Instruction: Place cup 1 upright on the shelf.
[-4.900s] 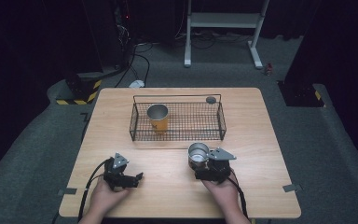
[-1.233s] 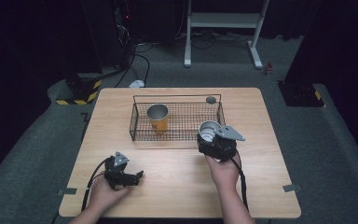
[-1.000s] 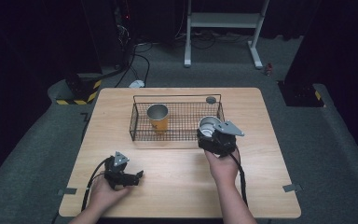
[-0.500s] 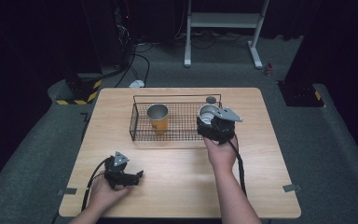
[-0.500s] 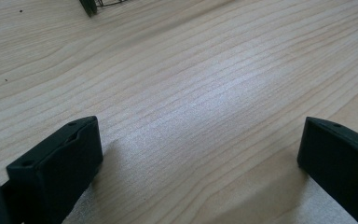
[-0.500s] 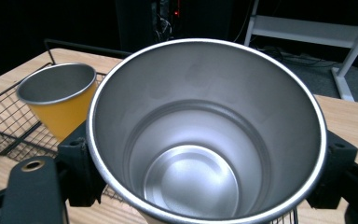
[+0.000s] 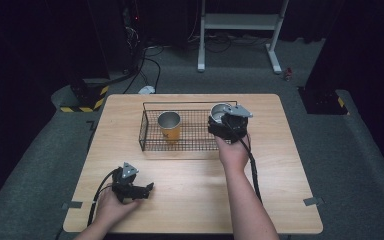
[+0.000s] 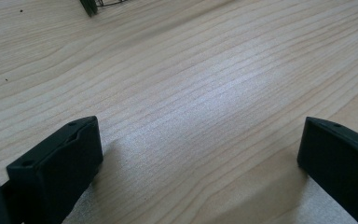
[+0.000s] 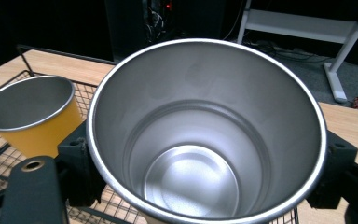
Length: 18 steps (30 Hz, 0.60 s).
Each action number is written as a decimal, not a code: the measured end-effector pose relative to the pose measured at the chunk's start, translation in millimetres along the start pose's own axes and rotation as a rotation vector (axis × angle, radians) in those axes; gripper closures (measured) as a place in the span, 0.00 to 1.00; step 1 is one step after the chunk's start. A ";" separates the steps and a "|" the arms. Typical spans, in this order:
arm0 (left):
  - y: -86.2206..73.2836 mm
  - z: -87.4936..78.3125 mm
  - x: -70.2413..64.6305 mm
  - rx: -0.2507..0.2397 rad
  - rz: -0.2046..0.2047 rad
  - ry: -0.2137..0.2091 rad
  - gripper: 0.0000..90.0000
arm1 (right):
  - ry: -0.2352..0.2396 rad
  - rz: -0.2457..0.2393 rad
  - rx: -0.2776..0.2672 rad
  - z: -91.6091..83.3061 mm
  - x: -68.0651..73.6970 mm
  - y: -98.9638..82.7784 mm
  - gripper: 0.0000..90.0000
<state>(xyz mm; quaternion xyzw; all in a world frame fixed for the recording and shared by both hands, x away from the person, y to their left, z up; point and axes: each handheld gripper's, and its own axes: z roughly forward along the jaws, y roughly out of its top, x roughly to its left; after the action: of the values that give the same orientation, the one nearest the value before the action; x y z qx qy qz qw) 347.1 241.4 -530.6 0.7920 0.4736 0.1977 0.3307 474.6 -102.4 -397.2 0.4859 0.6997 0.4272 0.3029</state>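
Steel cup (image 9: 205, 135) clamped in right gripper (image 7: 227, 122) over wire basket (image 7: 150, 137), left gripper (image 7: 130, 187) wide.

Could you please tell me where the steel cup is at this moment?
In the high view the steel cup is clamped in the right tool, held upright over the right end of the wire basket, to the right of the yellow cup standing inside.
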 end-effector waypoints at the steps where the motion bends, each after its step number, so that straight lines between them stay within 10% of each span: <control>1: 0.0 0.0 0.0 0.000 0.000 0.000 0.00 | -0.001 -0.001 0.004 1.9 -0.2 0.8 0.21; 18: 0.0 0.1 0.0 0.000 0.000 0.000 0.00 | -0.050 0.007 0.099 42.1 -2.5 1.5 0.21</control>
<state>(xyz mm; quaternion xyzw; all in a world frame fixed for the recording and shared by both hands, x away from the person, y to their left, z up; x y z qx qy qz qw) 347.1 241.4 -530.7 0.7920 0.4734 0.1980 0.3307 511.5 -91.7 -414.8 0.5133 0.7106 0.3807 0.2944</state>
